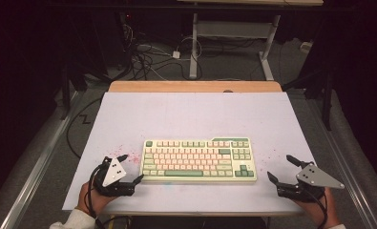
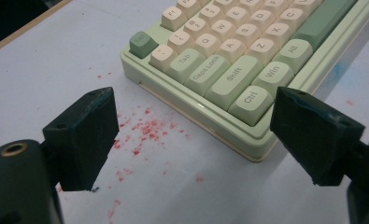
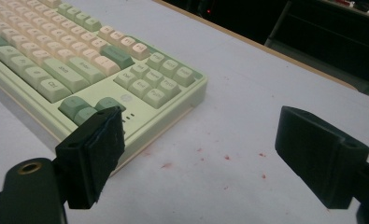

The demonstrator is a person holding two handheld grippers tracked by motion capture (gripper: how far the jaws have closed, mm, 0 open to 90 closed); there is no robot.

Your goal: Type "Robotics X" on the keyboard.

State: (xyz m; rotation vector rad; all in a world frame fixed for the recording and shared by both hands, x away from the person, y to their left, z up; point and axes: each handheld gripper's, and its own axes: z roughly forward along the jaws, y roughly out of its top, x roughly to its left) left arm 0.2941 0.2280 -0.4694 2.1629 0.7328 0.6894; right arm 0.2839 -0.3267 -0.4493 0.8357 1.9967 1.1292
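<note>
A pale green keyboard (image 1: 199,160) with cream and green keys lies flat on the white table cover (image 1: 191,114), near the front middle. My left gripper (image 1: 131,167) rests just off the keyboard's front left corner, open, nothing between its jaws. In the left gripper view, the left gripper (image 2: 194,123) frames the Ctrl corner of the keyboard (image 2: 229,51). My right gripper (image 1: 279,167) sits a little right of the keyboard's right end, also open and empty. The right gripper view shows the right gripper (image 3: 205,149) beside the keyboard's (image 3: 79,60) arrow-key corner.
Red specks (image 1: 129,155) stain the cover left of the keyboard, and fainter ones (image 3: 226,157) mark it on the right. A wooden table edge (image 1: 195,86) runs along the back. Beyond it are floor cables (image 1: 143,57) and a desk frame (image 1: 193,43).
</note>
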